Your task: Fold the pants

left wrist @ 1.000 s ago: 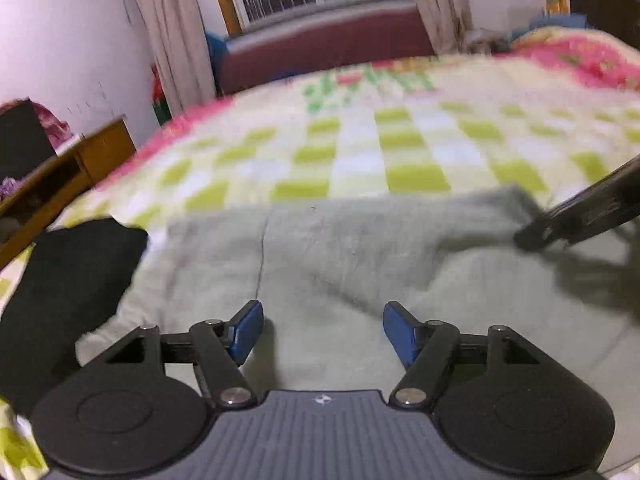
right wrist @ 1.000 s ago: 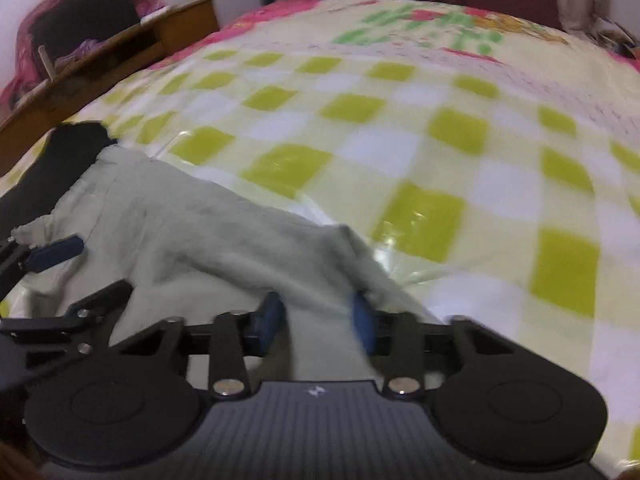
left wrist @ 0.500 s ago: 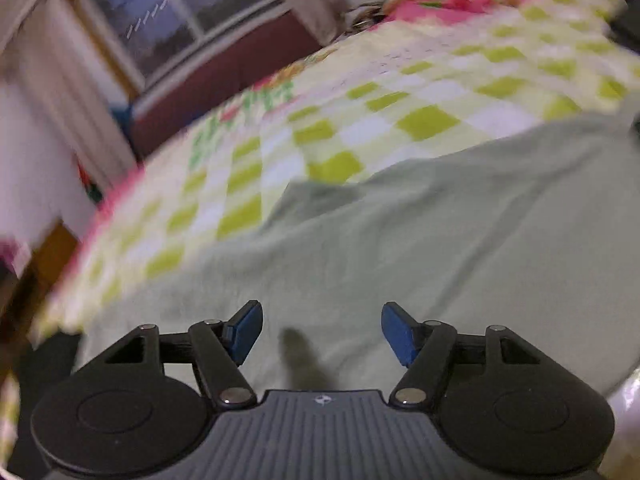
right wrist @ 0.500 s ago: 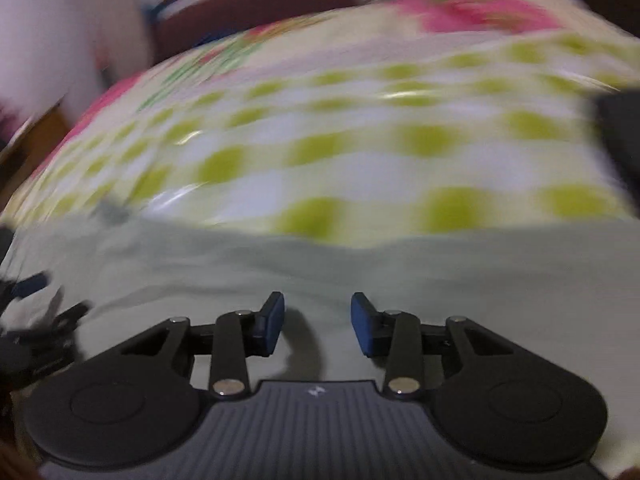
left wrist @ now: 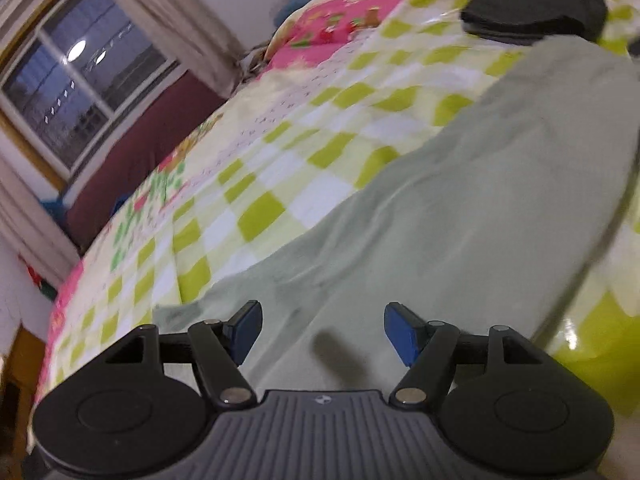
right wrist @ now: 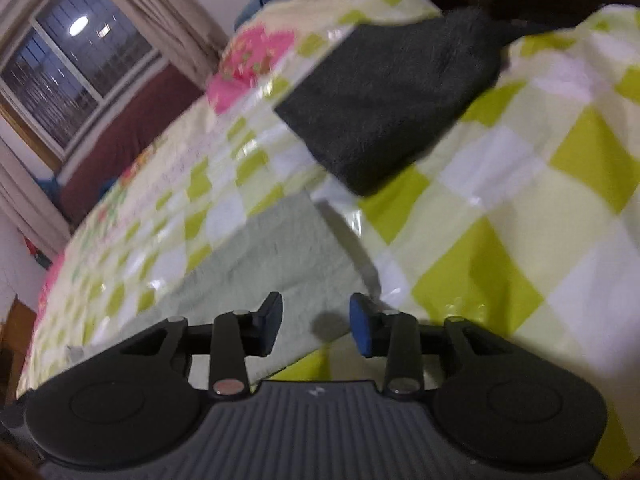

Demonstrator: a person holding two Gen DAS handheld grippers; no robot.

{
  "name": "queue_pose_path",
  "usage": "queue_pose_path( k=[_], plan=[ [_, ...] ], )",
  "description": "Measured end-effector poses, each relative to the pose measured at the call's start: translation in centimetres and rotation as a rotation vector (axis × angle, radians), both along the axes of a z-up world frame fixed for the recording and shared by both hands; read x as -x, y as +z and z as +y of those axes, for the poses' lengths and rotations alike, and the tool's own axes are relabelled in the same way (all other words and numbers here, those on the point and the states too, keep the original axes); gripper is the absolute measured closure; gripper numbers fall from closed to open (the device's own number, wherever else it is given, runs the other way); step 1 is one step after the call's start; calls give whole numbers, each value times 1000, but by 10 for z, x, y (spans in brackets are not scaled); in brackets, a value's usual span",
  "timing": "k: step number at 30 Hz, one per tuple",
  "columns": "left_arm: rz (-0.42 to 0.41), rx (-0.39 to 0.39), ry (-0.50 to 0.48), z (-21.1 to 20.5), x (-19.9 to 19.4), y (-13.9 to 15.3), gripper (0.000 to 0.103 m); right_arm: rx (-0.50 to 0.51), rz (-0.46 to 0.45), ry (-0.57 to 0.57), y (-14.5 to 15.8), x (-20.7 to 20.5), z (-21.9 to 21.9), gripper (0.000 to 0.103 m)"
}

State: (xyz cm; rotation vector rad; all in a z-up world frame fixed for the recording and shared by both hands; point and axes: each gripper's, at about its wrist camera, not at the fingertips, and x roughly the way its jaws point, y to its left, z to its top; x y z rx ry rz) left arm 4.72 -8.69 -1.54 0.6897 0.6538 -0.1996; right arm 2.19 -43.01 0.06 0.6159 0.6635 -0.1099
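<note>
- The pale green soft-cloth pants (left wrist: pixel 460 208) lie spread flat on the yellow-green checked bedspread (left wrist: pixel 280 160) — laid out, it seems, for folding.
- Left tongs (left wrist: pixel 322 332) hang released over the cloth, nothing gripped.
- Right tongs (right wrist: pixel 316 324) have just been opening — empty, at the pants' edge beside a dark grey folded garment (right wrist: pixel 392 92).

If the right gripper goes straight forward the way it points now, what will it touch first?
Most likely the end of the pale green pants, which lies just ahead of the open right gripper, with the checkered bedsheet beside it. The dark folded garment lies farther along. Depth is hard to judge here.
</note>
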Motion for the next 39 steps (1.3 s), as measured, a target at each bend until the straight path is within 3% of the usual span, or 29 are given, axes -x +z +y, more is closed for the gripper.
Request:
queue_pose_path(
  k=[2, 4, 6, 10, 12, 15, 19, 23, 29, 31, 33, 37, 39],
  plan=[
    [3, -8, -5, -3, 2, 1, 22, -7, -11, 0, 5, -1, -4, 54],
    [8, -7, -1, -2, 1, 3, 22, -114, -9, 18, 3, 0, -6, 54],
    [14, 0, 7, -2, -2, 2, 21, -202, -22, 67, 0, 0, -6, 54],
    [15, -4, 6, -2, -3, -1, 21, -266, 7, 189, -16, -9, 15, 53],
    [14, -4, 4, -2, -3, -2, 21, -224, 46, 255, -21, -18, 27, 55],
    [27, 18, 12, 1, -5, -1, 21, -114, 160, 264, -23, -22, 36, 61],
    [29, 78, 12, 5, -8, -2, 21, -98, 200, 210, -18, -18, 32, 62],
    [24, 112, 2, 9, -8, -4, 21, -71, 169, 177, -18, -24, 46, 53],
    [28, 134, 26, 15, -7, -2, 21, -249, 94, 157, -11, -20, 46, 51],
    [31, 133, 33, 14, -8, -4, 21, -316, 128, 194, -16, -29, 46, 50],
    [23, 119, 30, 11, -7, -4, 21, -313, 185, 181, -28, -37, 50, 48],
    [16, 113, 11, 11, 1, -2, 21, -451, 169, 181, -36, -40, 54, 48],
    [14, 112, 10, 12, 3, -2, 21, -457, 173, 197, -33, -44, 61, 48]
  ],
)
